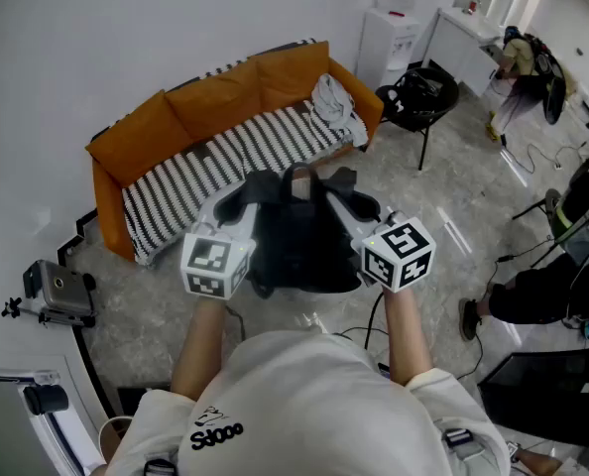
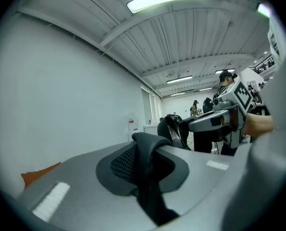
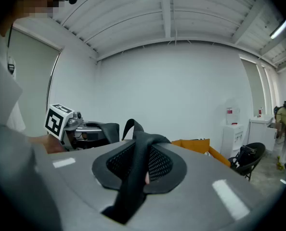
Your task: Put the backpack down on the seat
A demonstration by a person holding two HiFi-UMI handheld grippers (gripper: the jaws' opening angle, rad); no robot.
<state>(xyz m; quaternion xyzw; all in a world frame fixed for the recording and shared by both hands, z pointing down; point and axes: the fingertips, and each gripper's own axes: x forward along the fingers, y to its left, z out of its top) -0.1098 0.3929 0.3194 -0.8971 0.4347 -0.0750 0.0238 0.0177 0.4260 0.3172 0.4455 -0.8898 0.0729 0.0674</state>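
A black backpack (image 1: pixel 299 238) hangs in the air between my two grippers, in front of the sofa. My left gripper (image 1: pixel 237 204) is shut on its left shoulder strap (image 2: pixel 147 174), which runs pinched between the grey jaws in the left gripper view. Over on the other side, my right gripper (image 1: pixel 346 204) is shut on the other strap (image 3: pixel 133 177). The seat is an orange sofa (image 1: pixel 215 95) with a black-and-white striped cover (image 1: pixel 237 155), just beyond the backpack. Each gripper shows in the other's view: the right gripper (image 2: pixel 214 121) and the left gripper (image 3: pixel 85 129).
A grey cloth (image 1: pixel 336 105) lies on the sofa's right end. A black chair (image 1: pixel 418 97) and a white water dispenser (image 1: pixel 389 30) stand to the right. A grey device (image 1: pixel 61 291) sits on the floor at the left. Cables cross the floor near my feet.
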